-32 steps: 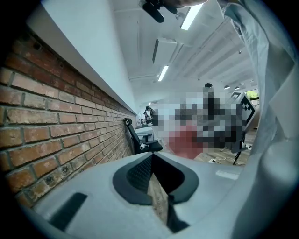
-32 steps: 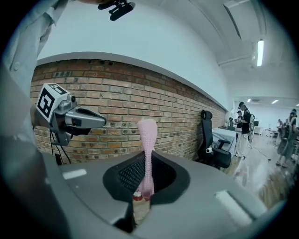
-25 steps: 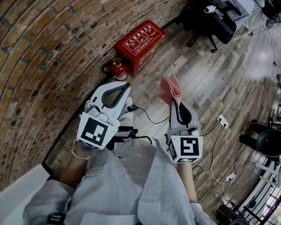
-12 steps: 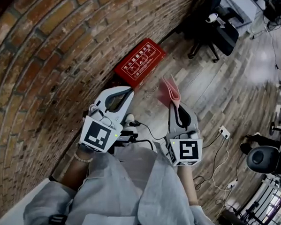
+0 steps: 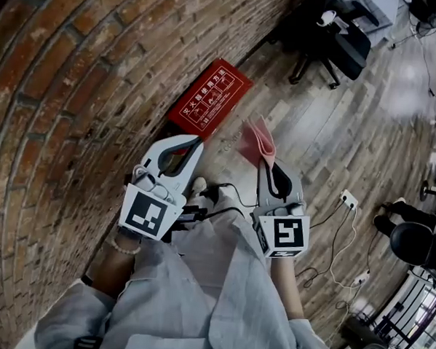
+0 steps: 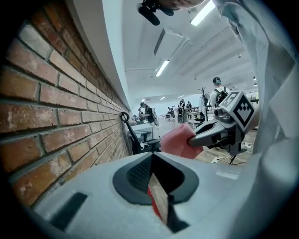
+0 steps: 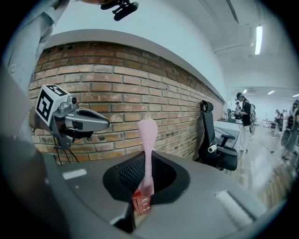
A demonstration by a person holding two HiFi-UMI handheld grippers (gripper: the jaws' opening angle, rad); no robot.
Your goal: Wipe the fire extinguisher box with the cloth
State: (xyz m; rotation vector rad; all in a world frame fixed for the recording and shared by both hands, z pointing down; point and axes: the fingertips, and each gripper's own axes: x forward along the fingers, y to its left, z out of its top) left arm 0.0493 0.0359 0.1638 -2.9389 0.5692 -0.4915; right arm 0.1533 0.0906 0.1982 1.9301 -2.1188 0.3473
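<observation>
Two hand-held grippers hover over one red rectangular metal fire extinguisher box (image 5: 210, 97), which lies flat on the wooden plank floor (image 5: 336, 140) against the foot of the red brick wall (image 5: 62, 89). The right gripper (image 5: 264, 162) is clenched on one pink folded cloth (image 5: 255, 141); in the right gripper view the cloth stands upright between the jaws. The cloth hangs above the floor, just beside the box and not touching it. The left gripper (image 5: 196, 141) is closed with nothing between its jaws, near the box's lower end. One black office chair (image 5: 334, 37) stands beyond the box; one white power strip (image 5: 345, 201) lies on the floor to the right
</observation>
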